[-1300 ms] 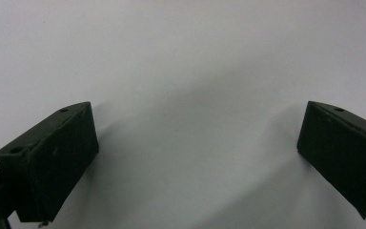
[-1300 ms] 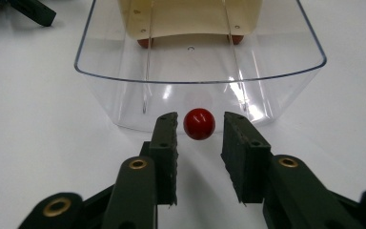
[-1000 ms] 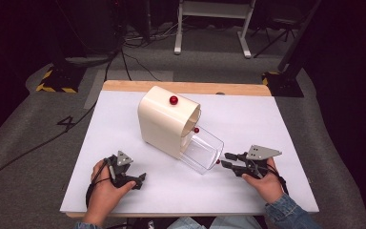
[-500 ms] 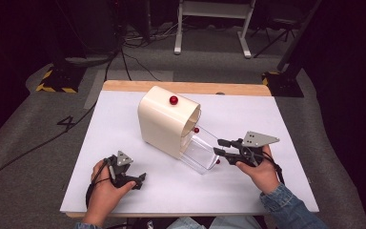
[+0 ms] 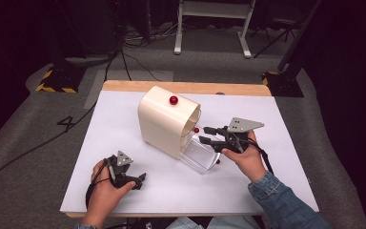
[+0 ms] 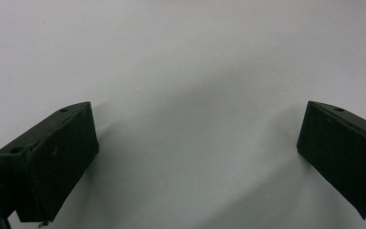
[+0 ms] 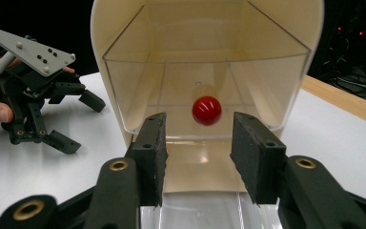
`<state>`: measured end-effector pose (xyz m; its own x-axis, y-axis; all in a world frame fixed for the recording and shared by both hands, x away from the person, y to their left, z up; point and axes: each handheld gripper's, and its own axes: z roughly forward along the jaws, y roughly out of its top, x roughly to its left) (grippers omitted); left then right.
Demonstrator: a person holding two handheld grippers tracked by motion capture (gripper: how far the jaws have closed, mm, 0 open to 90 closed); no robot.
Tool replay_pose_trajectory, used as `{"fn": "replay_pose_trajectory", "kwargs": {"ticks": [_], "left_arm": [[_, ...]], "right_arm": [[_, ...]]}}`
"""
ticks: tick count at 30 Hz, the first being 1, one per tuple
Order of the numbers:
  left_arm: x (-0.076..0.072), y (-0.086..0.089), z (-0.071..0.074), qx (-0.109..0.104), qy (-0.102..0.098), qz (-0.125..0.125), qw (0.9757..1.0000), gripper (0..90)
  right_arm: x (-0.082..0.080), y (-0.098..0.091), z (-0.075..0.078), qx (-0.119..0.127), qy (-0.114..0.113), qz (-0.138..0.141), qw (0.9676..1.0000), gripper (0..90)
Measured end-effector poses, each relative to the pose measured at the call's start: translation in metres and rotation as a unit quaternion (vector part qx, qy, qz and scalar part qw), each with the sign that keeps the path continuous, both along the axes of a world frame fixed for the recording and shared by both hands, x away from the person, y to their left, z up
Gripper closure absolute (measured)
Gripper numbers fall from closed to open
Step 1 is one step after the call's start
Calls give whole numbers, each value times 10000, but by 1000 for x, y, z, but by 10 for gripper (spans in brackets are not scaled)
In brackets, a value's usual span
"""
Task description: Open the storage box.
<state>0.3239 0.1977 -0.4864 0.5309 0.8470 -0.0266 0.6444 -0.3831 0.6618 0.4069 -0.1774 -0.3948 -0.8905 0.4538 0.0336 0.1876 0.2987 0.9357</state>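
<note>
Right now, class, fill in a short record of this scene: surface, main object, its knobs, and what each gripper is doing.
surface: white table
main object: cream box with a clear drawer pulled partly out
knobs: red knob on the box top; red drawer knob
right gripper: open, jaws either side of the drawer knob, not closed on it
left gripper: open, low over bare table, holding nothing
</note>
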Motion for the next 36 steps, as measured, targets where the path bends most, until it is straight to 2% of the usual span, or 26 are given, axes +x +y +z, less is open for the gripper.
{"fn": "replay_pose_trajectory", "kwargs": {"ticks": [4,7,10,11,16,19,28,36], "left_arm": [[0,0,0,13,-7,1,10000,0],[0,0,0,18,-17,3,10000,0],[0,0,0,11,-9,5,10000,0],[0,0,0,18,-18,5,10000,0],[0,0,0,20,-17,3,10000,0],[0,0,0,17,-16,1,10000,0],[0,0,0,-1,4,0,10000,0],[0,0,0,11,14,-5,10000,0]], "right_arm": [[5,7,-1,-21,-21,-10,10000,603],[9,12,-3,50,-67,7,10000,677],[11,13,-4,-2,-103,-1,9999,699],[12,14,-5,52,-110,1,9999,722],[12,15,-5,33,-159,-44,9999,744],[10,16,-5,-52,-291,-44,9996,745],[0,5,2,-135,-371,-27,9992,745],[-13,-15,6,-148,-369,-46,9992,745]]}}
